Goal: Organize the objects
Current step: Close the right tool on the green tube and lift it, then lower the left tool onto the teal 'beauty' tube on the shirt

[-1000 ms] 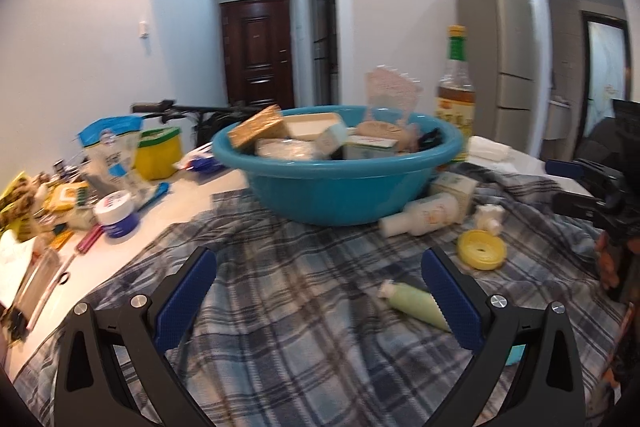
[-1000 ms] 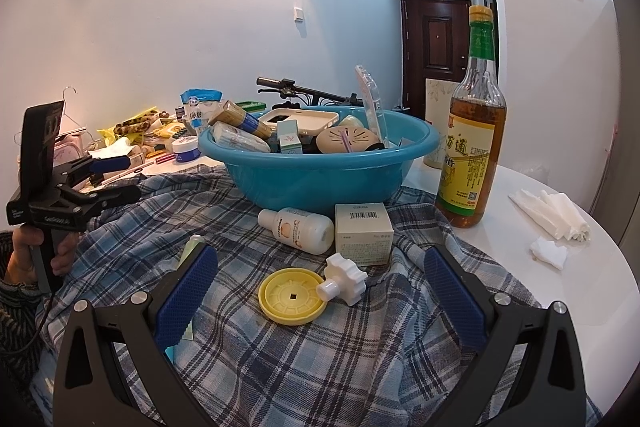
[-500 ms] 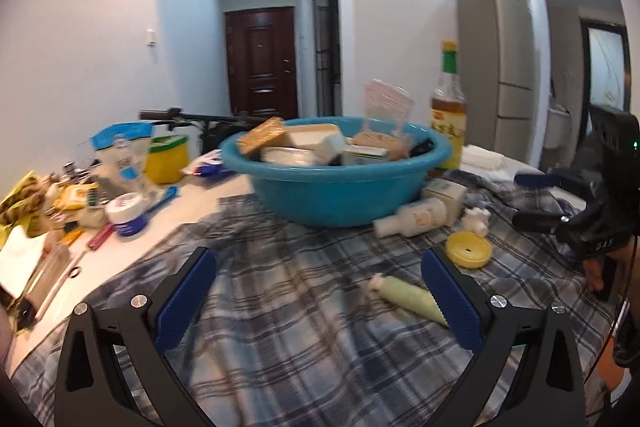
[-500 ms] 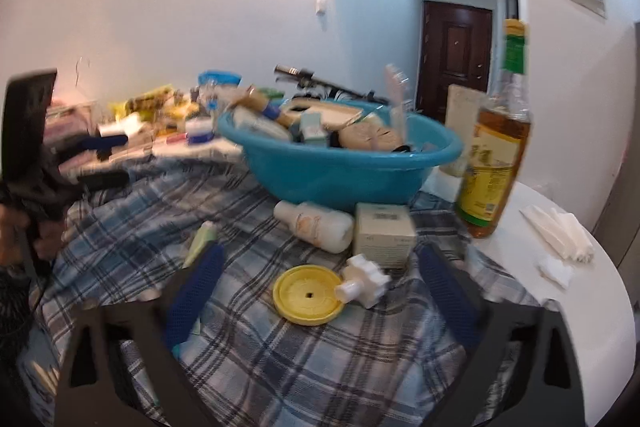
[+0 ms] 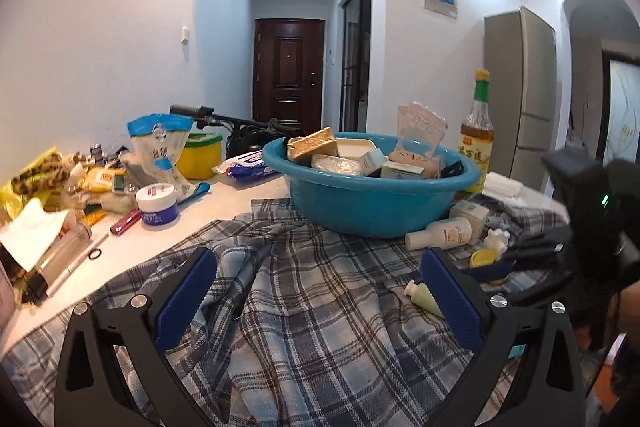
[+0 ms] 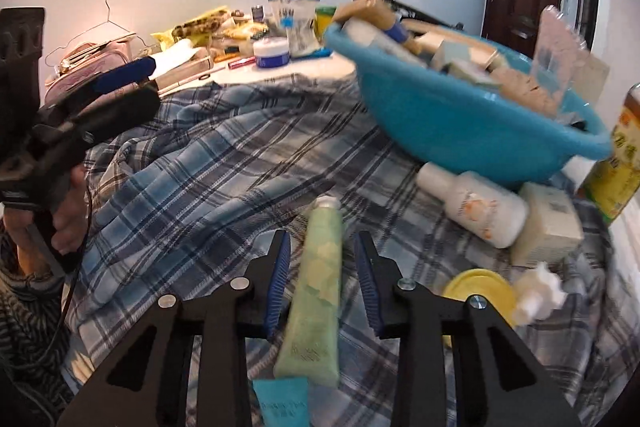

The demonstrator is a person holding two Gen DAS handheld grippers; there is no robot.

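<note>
So my right gripper (image 6: 323, 281) is down over the pale green tube (image 6: 316, 303) lying flat on the plaid cloth (image 6: 208, 179). The tube's long axis runs pretty much straight along the line of my fingers, leaning slightly off to one side. Its white cap end points away from me toward the blue basin (image 6: 472, 131), and the flat crimped end points back at my wrist, right beside a small teal packet (image 6: 282, 403). The jaws are closing in on it with the tube between them, but I can still see a gap on each side, so the blue pads aren't pressing on it. No grip on it at the moment.

My left gripper (image 5: 316, 299) is just hanging over the cloth with its jaws spread wide and nothing between them. From that side the tube (image 5: 420, 297) peeks out just behind my right-hand finger, cap pointing left.

Near the tube: a yellow lid (image 6: 480, 293) and a white knobby cap (image 6: 538, 293) to its right, with a white bottle (image 6: 476, 205) and a small cream box (image 6: 548, 225) lying against the foot of the basin. The basin is heaped with boxes and packets, and a sauce bottle (image 5: 476, 135) stands behind it.
</note>
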